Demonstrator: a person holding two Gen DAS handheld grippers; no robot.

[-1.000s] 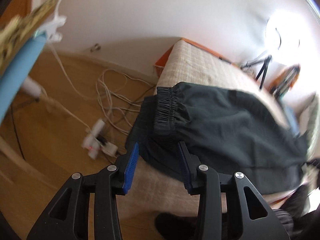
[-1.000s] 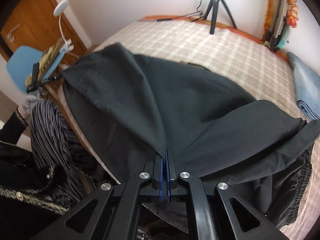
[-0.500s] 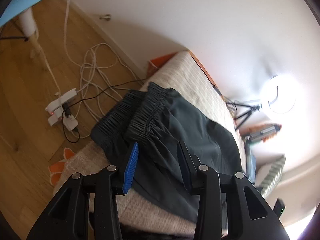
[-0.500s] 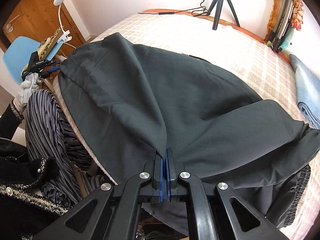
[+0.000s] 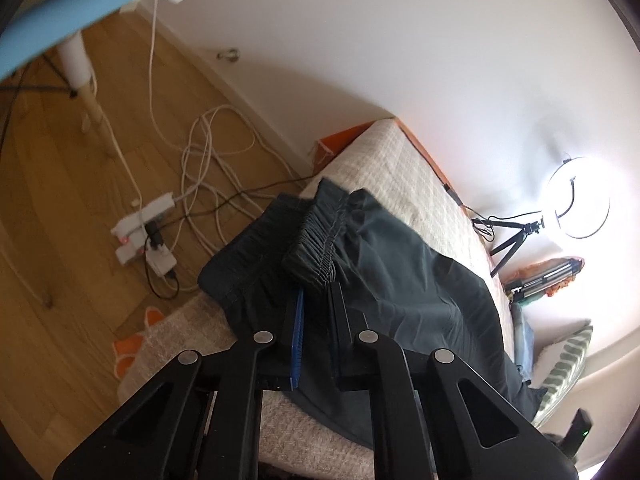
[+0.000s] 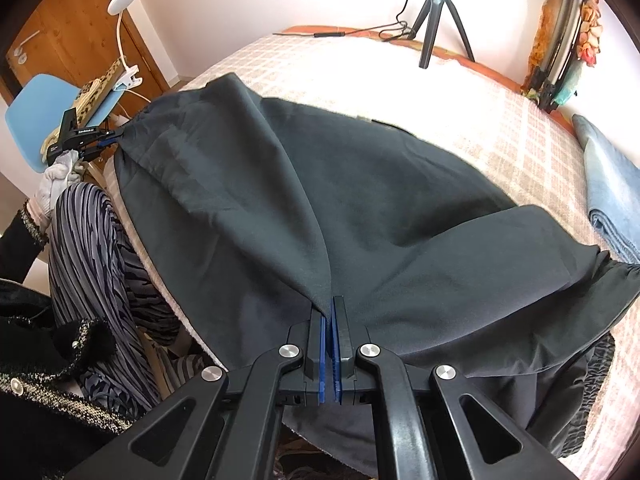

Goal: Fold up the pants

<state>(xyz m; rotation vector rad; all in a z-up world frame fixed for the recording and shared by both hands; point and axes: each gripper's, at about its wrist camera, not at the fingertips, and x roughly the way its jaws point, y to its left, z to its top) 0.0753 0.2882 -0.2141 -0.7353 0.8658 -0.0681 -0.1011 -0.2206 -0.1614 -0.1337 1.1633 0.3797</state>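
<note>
Left gripper [image 5: 316, 292] fingers have closed on pants [image 5: 400, 272] waistband.

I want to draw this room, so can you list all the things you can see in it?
pants: one, dark grey, spread on the bed
bed cover: one, beige check, under the pants
folded cloth: one, light blue, bed's right edge
tripod: one, black, far side of the bed
ring light: one, glowing white, by the wall
chair: one, light blue, by the wooden door
clip lamp: one, white, on the chair
power strip and cables: white tangle, wooden floor
left gripper: black, blue pads, jaws shut on the waistband
right gripper: black, jaws shut on a pants fold
</note>
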